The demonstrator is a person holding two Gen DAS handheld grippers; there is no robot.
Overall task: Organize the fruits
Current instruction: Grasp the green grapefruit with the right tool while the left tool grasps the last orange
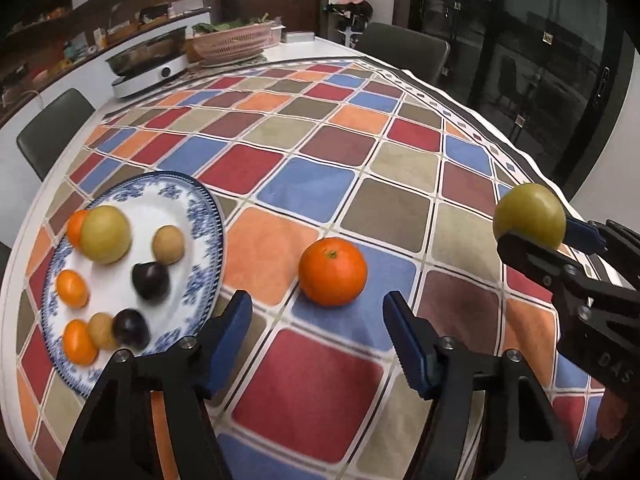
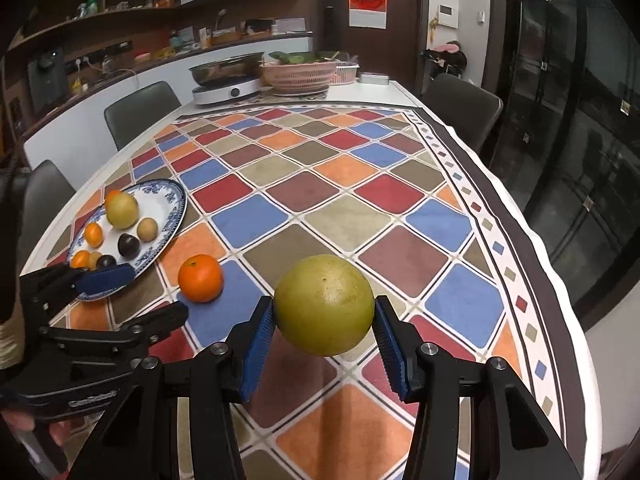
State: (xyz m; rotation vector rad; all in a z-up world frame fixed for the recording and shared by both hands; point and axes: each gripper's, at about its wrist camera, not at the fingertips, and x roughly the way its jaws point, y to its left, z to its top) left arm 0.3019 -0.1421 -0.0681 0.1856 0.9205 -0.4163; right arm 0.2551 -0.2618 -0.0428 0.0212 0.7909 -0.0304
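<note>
Right claw (image 2: 324, 332) pinching a yellow-green fruit (image 2: 324, 305) between its blue pads (image 2: 262, 354), lifted clear of the checked cloth (image 2: 320, 184) on the tabletop (image 2: 394, 90). Seen from the left wrist, same fruit (image 1: 530, 216) at 3 o'clock, off the cloth.

Left claw (image 1: 318, 334) spread, nothing between its pads (image 1: 230, 332), pointed down at the cloth. Orange (image 1: 333, 271) just beyond the tips at 12 o'clock, resting on a blue square, untouched. From the right wrist, orange (image 2: 200, 278) at 9 o'clock of the held fruit, near the left claw (image 2: 132, 292).

Plate (image 1: 200, 216) with blue floral rim at 10 o'clock of the left claw, just beside the orange. On it: one large yellow-green fruit (image 1: 106, 234), a small orange one (image 1: 76, 226) tucked behind, touching it; a tan one (image 1: 168, 245) at its 3 o'clock; a dark one (image 1: 151, 281) touching the tan one below. Further small orange fruits (image 1: 72, 289) along the plate's 8 o'clock side, plus another tan (image 1: 102, 330) and dark (image 1: 131, 328) pair, blurred, possibly plums.

Far end of the tabletop at 12 o'clock: pan on a cooker (image 2: 226, 90), pink basket (image 2: 300, 74) with greens beside it. Chairs (image 2: 140, 110) around the sides.
</note>
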